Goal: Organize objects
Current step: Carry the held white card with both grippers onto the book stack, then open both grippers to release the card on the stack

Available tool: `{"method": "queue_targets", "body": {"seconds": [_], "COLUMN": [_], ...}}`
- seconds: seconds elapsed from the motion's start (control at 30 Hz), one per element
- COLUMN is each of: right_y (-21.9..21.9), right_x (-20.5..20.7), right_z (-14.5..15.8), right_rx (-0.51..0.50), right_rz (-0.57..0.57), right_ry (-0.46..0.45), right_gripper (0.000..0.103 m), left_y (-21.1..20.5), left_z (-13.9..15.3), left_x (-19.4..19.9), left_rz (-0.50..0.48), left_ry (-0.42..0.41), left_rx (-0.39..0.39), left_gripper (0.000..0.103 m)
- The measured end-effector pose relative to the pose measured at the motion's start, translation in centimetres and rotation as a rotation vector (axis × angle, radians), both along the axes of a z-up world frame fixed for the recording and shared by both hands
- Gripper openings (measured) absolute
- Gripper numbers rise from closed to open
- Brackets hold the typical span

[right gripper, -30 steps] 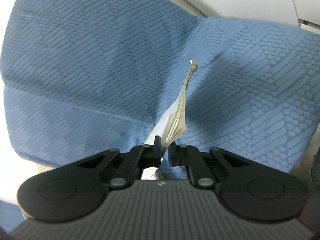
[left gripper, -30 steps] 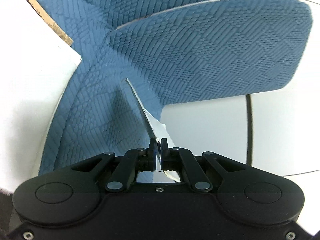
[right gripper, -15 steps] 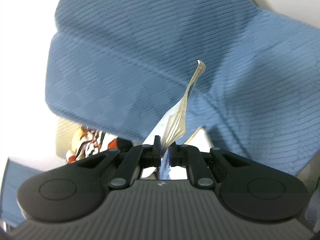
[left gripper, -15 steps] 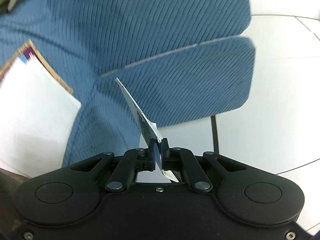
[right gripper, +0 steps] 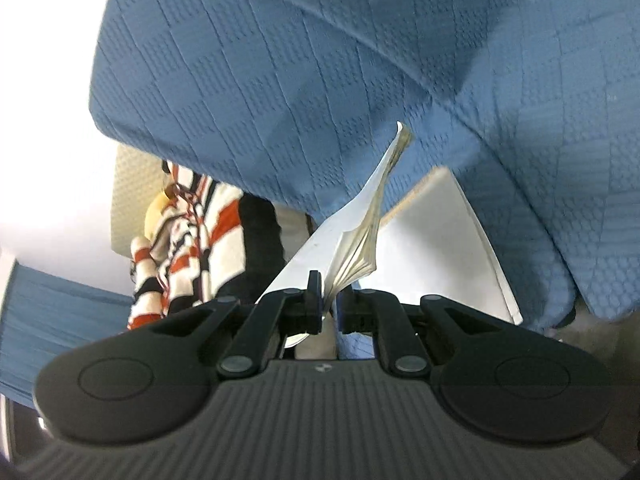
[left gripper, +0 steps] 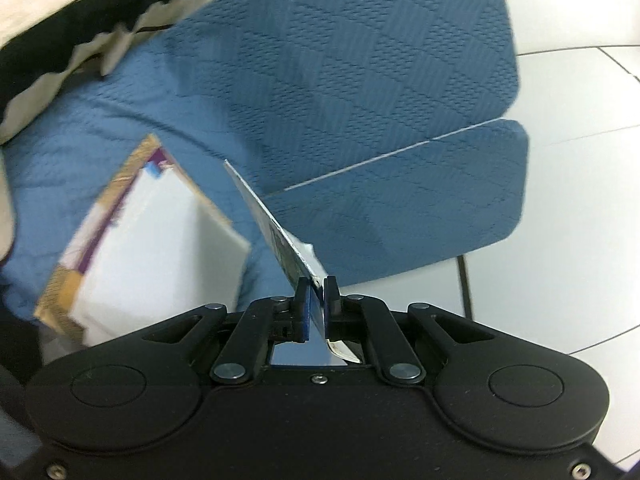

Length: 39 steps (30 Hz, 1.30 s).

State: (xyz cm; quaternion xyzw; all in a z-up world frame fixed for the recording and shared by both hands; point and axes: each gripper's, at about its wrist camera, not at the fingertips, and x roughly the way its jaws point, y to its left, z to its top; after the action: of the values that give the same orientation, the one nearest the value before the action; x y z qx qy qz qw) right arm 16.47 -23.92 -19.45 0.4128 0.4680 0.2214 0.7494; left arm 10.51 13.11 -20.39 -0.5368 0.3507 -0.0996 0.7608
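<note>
My left gripper is shut on the edge of a thin booklet, seen edge-on, held in the air above a blue quilted cover. My right gripper is shut on the same kind of thin booklet, its pages fanning upward. A white book with a brown and purple border lies on the blue cover below and left of my left gripper. It also shows in the right wrist view, behind the held pages.
A folded blue quilted cushion lies right of the held booklet, over a white tiled floor. A black and cream cloth lies at top left. A red, white and black striped garment lies at lower left in the right wrist view.
Both grippers have lifted and pulled back with the booklet. The white book, the black and cream cloth and the striped garment have come into view.
</note>
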Motion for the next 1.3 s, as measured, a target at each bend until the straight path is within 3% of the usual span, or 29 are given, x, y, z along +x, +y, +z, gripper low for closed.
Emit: {"method": "queue_targets", "body": {"seconds": [0.3,0.57,0.77,1.0,1.2,1.23,1.3], "right_y": [2.2,2.6,2.6,2.3,2.2,2.2,2.0], "right_x": [-0.9,-1.2,-1.4,-1.4,-1.5,-1.6,-1.7], "right_z": [-4.2,-8.1,-9.9,-10.8,-10.4,-10.3,-10.3], "right_rx": [-0.099,-0.132,-0.160,-0.152,-0.149,-0.149,-0.148], "right_rz": [0.031,0.001,0.001,0.001,0.020,0.024,0.035], "right_ry": [-0.003,0.062,0.105,0.142,0.150,0.154,0.171], "right_gripper": [0.010,0.009,0.010,0.011,0.012,0.013,0.027], "left_y": [1.3,0.4,-0.4,-0.7,-1.2,-1.2,-1.3], "left_z": [-6.2,-9.6,-11.1,-10.8,-10.4,-10.3,-9.9], "left_x": [-1.2,-1.6,-1.6,-1.7,-2.3,-2.5,-3.0], "left_rz": [0.003,-0.039,-0.062,-0.079,-0.082,-0.080,-0.079], "left_ry": [0.101,0.154,0.194,0.199,0.205,0.207,0.200], "left_rx": [0.047,0.103,0.128,0.160,0.180,0.179,0.185], "left_gripper": [0.005,0.005,0.006,0.009,0.021,0.029,0.040]}}
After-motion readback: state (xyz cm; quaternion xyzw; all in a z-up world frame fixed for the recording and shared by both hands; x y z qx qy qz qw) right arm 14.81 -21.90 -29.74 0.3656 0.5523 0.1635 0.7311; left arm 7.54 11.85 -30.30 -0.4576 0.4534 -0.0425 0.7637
